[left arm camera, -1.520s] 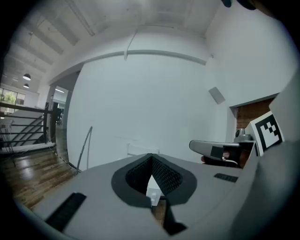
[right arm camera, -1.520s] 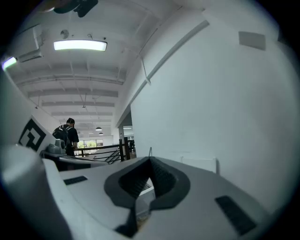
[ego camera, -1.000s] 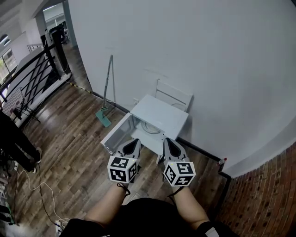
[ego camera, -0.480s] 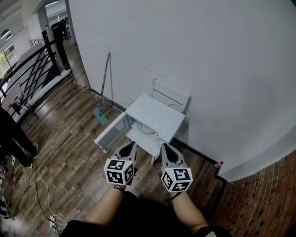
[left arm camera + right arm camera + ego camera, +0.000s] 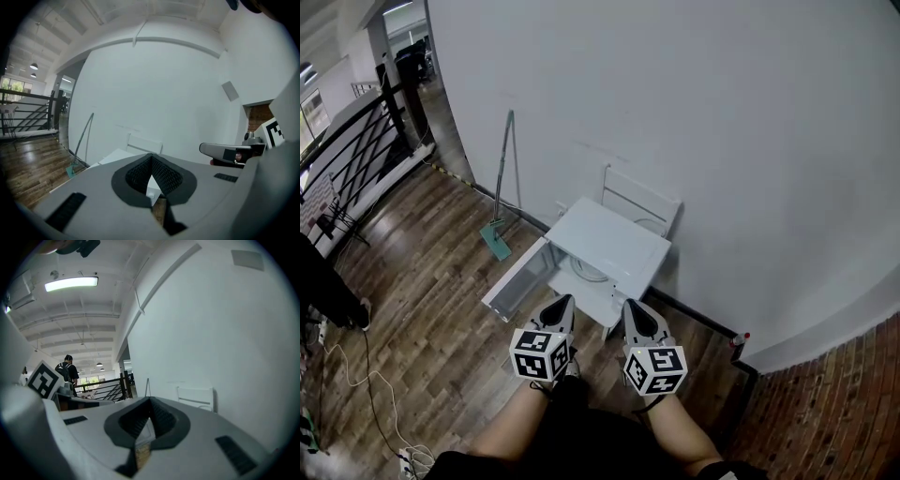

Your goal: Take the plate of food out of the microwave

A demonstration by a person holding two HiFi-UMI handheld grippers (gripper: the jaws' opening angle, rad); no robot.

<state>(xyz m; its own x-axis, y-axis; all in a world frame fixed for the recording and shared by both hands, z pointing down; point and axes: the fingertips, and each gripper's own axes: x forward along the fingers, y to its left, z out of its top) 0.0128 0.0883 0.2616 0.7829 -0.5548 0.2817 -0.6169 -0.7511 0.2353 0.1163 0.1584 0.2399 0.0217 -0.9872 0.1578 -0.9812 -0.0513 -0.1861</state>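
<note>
A white microwave (image 5: 614,242) stands low against the wall, its door (image 5: 517,279) swung open to the left. Inside the cavity I can make out the pale round rim of a plate (image 5: 589,272); any food on it is too small to tell. My left gripper (image 5: 562,304) and right gripper (image 5: 631,307) hover side by side just short of the microwave's front, both pointing at it. Both are shut with nothing between their jaws. In the left gripper view the left gripper (image 5: 151,155) shows closed jaws above the microwave top (image 5: 115,156). The right gripper (image 5: 150,401) is closed too.
A white slatted frame (image 5: 642,199) leans on the wall behind the microwave. A long-handled mop (image 5: 500,187) stands to its left. A black railing (image 5: 356,155) and a standing person (image 5: 323,286) are at far left, with cables (image 5: 370,375) on the wood floor.
Both grippers have sunk slightly together in the head view, still shut and side by side. The microwave has drifted a little left in the picture.
</note>
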